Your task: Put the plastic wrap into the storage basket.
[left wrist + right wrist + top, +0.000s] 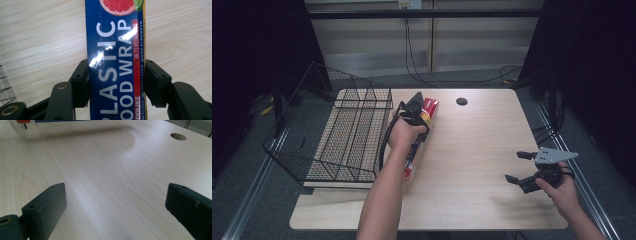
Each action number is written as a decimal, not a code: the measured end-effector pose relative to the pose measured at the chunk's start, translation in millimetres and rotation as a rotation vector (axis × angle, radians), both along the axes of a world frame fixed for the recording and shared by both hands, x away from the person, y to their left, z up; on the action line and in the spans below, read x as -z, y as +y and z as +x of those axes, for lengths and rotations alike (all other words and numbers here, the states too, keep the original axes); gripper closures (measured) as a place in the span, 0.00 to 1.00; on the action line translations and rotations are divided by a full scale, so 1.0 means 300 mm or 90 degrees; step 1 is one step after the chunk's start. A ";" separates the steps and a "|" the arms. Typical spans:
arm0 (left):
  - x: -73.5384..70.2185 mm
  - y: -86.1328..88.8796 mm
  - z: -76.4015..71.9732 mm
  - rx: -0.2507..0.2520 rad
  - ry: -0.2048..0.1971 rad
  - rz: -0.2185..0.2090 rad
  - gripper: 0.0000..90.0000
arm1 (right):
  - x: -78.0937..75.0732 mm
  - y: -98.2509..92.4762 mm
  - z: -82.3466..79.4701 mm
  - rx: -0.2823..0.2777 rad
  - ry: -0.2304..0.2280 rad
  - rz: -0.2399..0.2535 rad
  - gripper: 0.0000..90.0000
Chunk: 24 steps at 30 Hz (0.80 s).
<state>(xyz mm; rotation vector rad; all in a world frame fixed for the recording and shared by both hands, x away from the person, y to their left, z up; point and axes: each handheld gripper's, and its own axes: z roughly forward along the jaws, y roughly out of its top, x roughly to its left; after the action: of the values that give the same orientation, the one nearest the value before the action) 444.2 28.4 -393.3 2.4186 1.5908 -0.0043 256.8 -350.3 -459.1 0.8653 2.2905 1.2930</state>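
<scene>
Wooden surface point(472, 150) carries plastic wrap box point(116, 60) beside wire basket point(347, 135). Left gripper point(116, 82) fingers pinch box across narrow sides. Right gripper point(523, 167) fingers spread, empty. Box probably light, stiff, glossy; grip near middle.

In the high view, the left hand point(401, 135) and left gripper point(414, 107) are covering the middle of the plastic wrap box point(430, 107), so the clamp itself is staying out of sight there. In the left gripper view, the box point(115, 62) is running off the top and bottom edges beyond the jaws, cutting its lettering short. In the right gripper view, a blue and red strip point(50, 121) far ahead of the jaws is getting clipped by the top edge.
</scene>
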 end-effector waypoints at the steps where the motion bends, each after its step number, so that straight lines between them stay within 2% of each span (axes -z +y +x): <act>1: -0.012 0.002 -0.001 -0.006 0.002 -0.003 0.50 | 0.000 0.000 0.000 0.001 0.000 0.001 0.04; 3: -0.036 0.014 -0.003 -0.009 0.003 -0.008 0.50 | -0.001 0.001 0.000 0.000 -0.001 0.000 0.04; 6: -0.067 0.023 -0.005 -0.002 -0.002 0.001 0.50 | 0.000 0.003 0.000 -0.002 0.002 0.000 0.04; 7: -0.078 0.025 -0.007 -0.011 -0.003 -0.001 0.50 | 0.000 0.003 0.001 -0.003 0.003 0.000 0.04; 12: -0.129 0.045 -0.008 -0.013 -0.001 -0.004 0.50 | -0.002 0.004 0.000 0.003 0.000 0.002 0.03; 15: -0.149 0.054 -0.009 -0.015 -0.004 0.003 0.50 | -0.002 0.004 0.001 0.004 -0.004 0.002 0.03; 16: -0.154 0.056 -0.010 -0.021 -0.005 -0.003 0.50 | -0.002 0.004 0.001 0.003 -0.004 0.002 0.04; 19: -0.174 0.069 -0.010 -0.015 -0.002 0.010 0.50 | -0.002 0.004 0.000 0.003 -0.004 0.001 0.04; 24: -0.199 0.093 -0.009 -0.024 -0.008 0.005 0.50 | -0.003 0.004 0.000 0.002 -0.004 0.002 0.04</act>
<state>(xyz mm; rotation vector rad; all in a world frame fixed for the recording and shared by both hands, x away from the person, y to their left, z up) 441.5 56.2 -333.7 2.3898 1.6330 0.0231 256.9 -349.2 -458.3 0.8653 2.2816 1.2967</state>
